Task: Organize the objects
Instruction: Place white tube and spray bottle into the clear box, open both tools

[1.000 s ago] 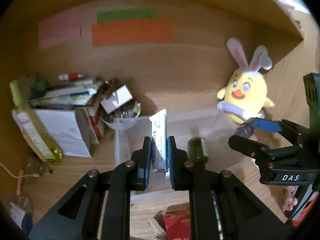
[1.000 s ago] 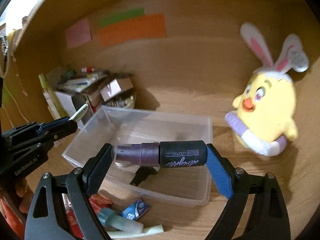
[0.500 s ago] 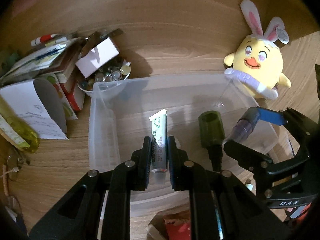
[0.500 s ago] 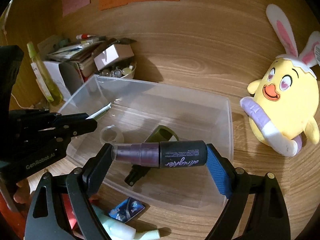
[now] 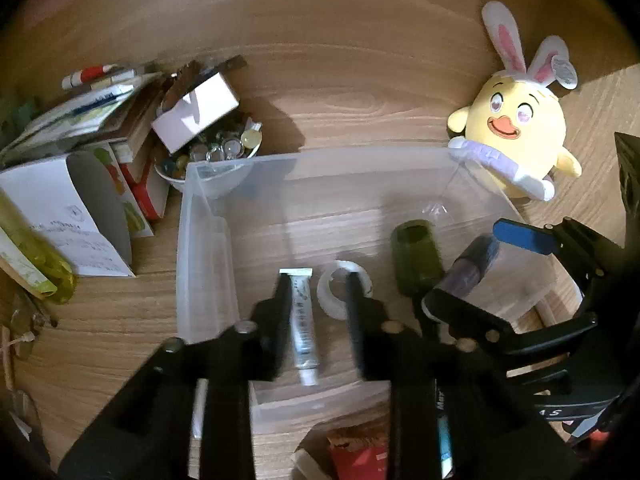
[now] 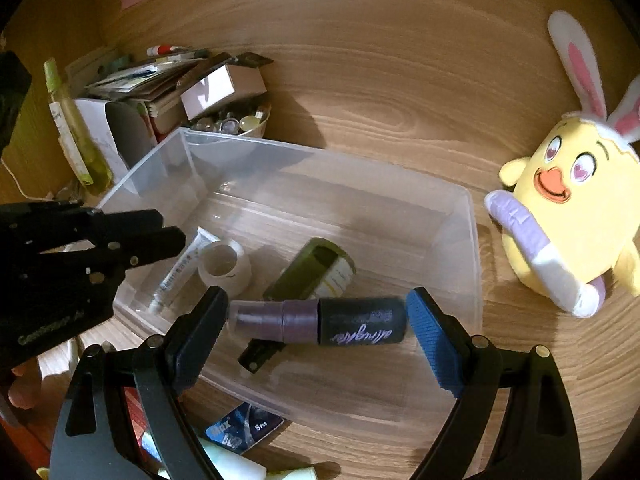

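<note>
1. Left gripper [image 5: 316, 304]: jaws opening over the clear plastic bin [image 5: 200, 240]. The small white ointment tube [image 5: 303, 320] lies between them, and the pads no longer press on it. It appears to rest on the bin floor, just beside a translucent tape roll [image 5: 344, 294].
2. Right gripper [image 6: 316, 322]: spread wide, clamped end to end on a dark purple spray bottle [image 6: 320, 320] (script lettering on the black cap half). The bottle hangs crosswise above the bin's near side.
3. Already in the bin: an olive-green bottle [image 6: 316, 274], lying on its side near the middle.
4. Handling estimate, ointment tube: light and soft-walled, so it dents under squeeze. Best taken across the flat body, not by the cap.
5. Handling estimate, spray bottle: rigid, smooth and round, so likely to roll once down. The end-to-end hold depends on the pads staying square; a grip across the barrel would be surer.
6. Surroundings: yellow plush chick [image 6: 568, 208] with rabbit ears stands right of the bin; a bowl of glass beads [image 5: 216, 152] and stacked boxes sit at its far left corner.
</note>
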A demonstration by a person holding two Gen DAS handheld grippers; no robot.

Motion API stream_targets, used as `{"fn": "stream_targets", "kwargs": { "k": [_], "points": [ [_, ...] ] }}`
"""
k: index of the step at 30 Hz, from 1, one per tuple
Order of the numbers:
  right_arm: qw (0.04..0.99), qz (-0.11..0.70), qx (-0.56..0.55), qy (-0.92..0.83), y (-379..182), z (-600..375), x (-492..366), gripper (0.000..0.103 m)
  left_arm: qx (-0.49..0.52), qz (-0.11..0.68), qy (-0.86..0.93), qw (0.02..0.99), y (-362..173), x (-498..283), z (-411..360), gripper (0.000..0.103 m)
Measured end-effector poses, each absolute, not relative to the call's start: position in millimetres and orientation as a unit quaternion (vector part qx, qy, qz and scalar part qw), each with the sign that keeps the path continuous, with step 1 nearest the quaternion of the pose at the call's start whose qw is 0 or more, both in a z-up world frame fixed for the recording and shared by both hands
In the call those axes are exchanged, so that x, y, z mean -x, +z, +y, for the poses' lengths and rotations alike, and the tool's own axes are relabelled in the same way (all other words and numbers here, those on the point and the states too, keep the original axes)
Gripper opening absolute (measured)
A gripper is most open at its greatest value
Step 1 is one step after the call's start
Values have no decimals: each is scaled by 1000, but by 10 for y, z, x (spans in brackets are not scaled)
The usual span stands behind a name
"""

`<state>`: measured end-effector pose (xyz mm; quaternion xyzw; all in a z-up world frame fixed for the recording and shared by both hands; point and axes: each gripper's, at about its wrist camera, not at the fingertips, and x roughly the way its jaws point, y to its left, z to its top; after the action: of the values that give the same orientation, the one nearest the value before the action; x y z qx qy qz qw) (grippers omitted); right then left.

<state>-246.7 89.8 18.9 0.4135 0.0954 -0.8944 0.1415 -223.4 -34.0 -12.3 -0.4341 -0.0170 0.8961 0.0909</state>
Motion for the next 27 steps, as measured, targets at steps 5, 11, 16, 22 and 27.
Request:
{"fn": "stream_targets", "kwargs": {
  "k": [5,11,16,22,27],
  "points": [
    [141,114,-398,-899,262,878,2366,90,411,-11,907,90,20,2113,-321,54],
    [146,113,-381,-906,368,944,2190,91,379,-4,922,78,254,1893,-328,73],
    [152,100,-365,-913,491,1048,1983,92,355,3,932,69,392,1639,-317,91],
    [162,94,-349,-918,542,1127,1682,95,354,29,933,63,338,1344,-249,92],
    [175,101,-354,-913,402,1121,1484,95,370,32,927,59,172,1156,-263,93]
  ]
}}
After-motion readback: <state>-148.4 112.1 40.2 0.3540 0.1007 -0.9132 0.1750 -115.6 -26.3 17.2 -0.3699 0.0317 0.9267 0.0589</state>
